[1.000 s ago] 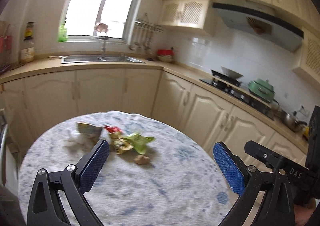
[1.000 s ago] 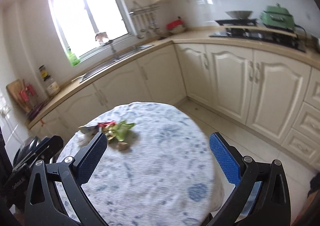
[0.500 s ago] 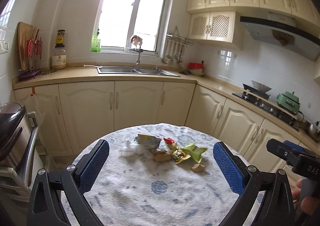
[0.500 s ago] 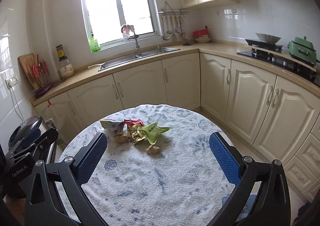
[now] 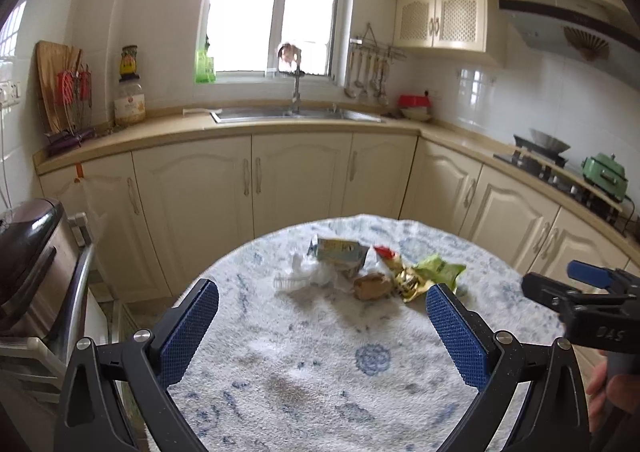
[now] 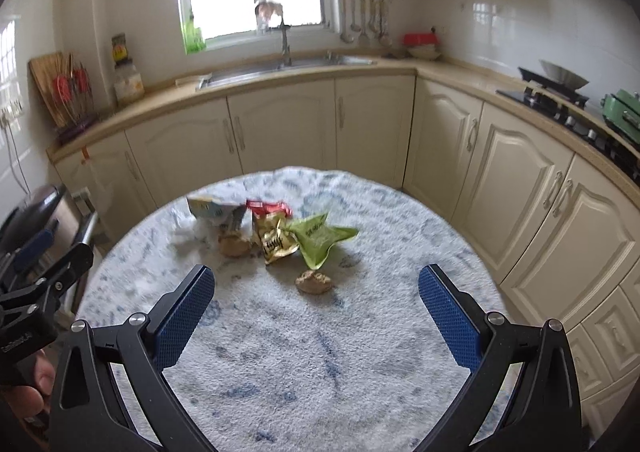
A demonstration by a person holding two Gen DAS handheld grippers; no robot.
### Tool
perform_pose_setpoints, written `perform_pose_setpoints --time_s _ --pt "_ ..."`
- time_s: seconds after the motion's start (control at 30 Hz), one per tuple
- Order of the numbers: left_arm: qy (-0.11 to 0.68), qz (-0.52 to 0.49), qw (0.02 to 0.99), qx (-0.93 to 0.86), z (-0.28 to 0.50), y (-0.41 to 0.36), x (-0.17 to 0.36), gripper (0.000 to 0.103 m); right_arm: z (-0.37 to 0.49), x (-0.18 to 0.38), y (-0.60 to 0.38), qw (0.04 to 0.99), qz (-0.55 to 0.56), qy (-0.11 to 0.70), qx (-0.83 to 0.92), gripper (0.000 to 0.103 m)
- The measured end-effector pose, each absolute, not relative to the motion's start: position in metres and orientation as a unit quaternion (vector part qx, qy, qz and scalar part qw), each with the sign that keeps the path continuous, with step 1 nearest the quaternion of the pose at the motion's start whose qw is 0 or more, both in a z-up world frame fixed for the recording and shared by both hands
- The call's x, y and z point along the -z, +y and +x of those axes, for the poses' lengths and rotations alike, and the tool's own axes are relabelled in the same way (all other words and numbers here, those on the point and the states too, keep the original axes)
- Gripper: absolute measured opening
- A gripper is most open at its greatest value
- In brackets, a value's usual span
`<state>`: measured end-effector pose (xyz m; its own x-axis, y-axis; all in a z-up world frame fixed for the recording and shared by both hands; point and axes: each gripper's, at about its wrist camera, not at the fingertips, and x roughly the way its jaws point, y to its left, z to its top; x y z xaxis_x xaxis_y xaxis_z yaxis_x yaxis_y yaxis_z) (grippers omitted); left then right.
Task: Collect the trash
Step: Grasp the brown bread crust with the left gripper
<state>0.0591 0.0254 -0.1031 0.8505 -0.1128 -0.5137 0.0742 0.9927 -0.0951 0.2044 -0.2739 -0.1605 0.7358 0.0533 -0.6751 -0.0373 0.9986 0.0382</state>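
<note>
hovering with jaws spread wide and empty, the left gripper (image 5: 322, 322) and right gripper (image 6: 316, 306) face the trash pile (image 6: 276, 232) ahead of the fingertips. its crinkly wrappers (image 6: 320, 238) look light and slippery, best pinched at a raised fold. underneath, a soft tablecloth (image 6: 320, 372) may snag in this kitchen.

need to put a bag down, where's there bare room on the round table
Free: the near half of the table, between the brown lump and both open grippers, and the right side past the green wrapper. Crowded: the far-left cluster around the carton.
</note>
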Motion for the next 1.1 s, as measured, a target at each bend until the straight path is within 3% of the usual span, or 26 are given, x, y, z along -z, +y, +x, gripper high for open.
perform_pose_setpoints --time_s 0.1,0.27,0.4,0.47,0.57,1.0,1.1 --pt "0.295 -0.028 0.954 0.054 0.088 0.019 0.116 0.102 0.230 0.193 -0.269 0.916 0.000 0.400 -0.025 0.101" --pt "0.332 -0.007 0.941 0.060 0.135 0.008 0.141 0.102 0.267 0.241 -0.270 0.891 0.003 0.454 -0.028 0.077" --pt "0.351 -0.005 0.934 0.067 0.162 0.003 0.156 0.102 0.287 0.265 -0.276 0.880 0.016 0.474 -0.029 0.068" --pt "0.355 -0.001 0.932 0.066 0.171 0.001 0.161 0.102 0.292 0.270 -0.275 0.877 0.018 0.479 -0.038 0.053" --pt "0.361 0.000 0.930 0.065 0.185 -0.002 0.166 0.102 0.294 0.273 -0.272 0.877 0.008 0.478 -0.045 0.040" --pt "0.390 0.043 0.917 0.067 0.246 -0.044 0.196 0.102 0.273 0.254 -0.294 0.889 0.037 0.454 -0.058 0.039" --pt "0.420 0.040 0.904 0.072 0.267 -0.052 0.210 0.087 0.266 0.246 -0.303 0.892 0.049 0.445 -0.058 0.039"
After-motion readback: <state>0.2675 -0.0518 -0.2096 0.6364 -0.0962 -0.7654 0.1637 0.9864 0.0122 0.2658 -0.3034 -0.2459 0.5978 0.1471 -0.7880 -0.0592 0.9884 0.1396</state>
